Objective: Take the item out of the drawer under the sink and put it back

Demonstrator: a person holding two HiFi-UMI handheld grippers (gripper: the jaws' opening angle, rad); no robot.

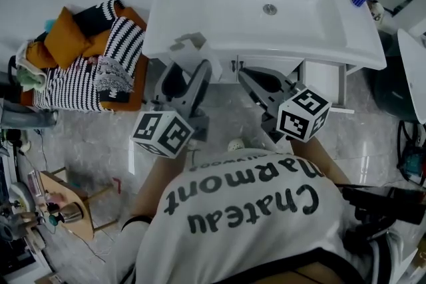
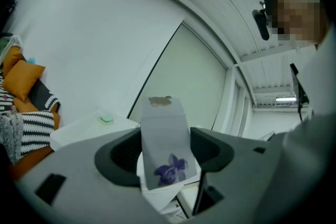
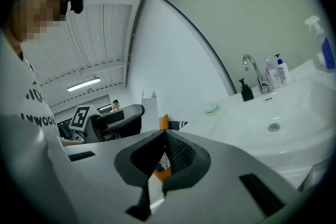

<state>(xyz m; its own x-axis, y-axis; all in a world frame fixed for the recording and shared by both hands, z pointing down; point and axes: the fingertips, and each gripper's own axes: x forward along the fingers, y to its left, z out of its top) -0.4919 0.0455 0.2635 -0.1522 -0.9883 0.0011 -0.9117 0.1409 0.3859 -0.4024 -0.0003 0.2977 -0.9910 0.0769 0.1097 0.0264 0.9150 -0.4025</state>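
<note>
Left gripper view: we see the white carton [image 2: 165,149], printed with a purple flower, standing upright between the jaws of the left gripper [image 2: 167,139]. The jaws are clamped on its two sides, and its top rises clear above the pads. We judge that this side-on hold keeps the light box plumb and its base free, ready to be set down flat.

Head view: the carton hangs clear of the floor at the gripper's tip, just short of the front rim of the sink [image 1: 313,43]. We therefore read the item as out of the drawer and in hand, with the return not yet made. Whether the drawer stands open we cannot tell, since the cabinet front [image 1: 229,67] shows only as a narrow strip beyond the gripper tips.

The right gripper [image 1: 256,76] sits beside the left one and points the same way, towards the cabinet. In the right gripper view its jaws meet at the tips with nothing between them, and we take it to be kept empty for working the drawer.

Well apart on the left gripper's outer side lies a heap of orange and striped textiles [image 1: 86,56]. Ahead of the right gripper, on the basin's far edge, stand the tap [image 3: 252,68] and a dark pump bottle [image 3: 245,91].
</note>
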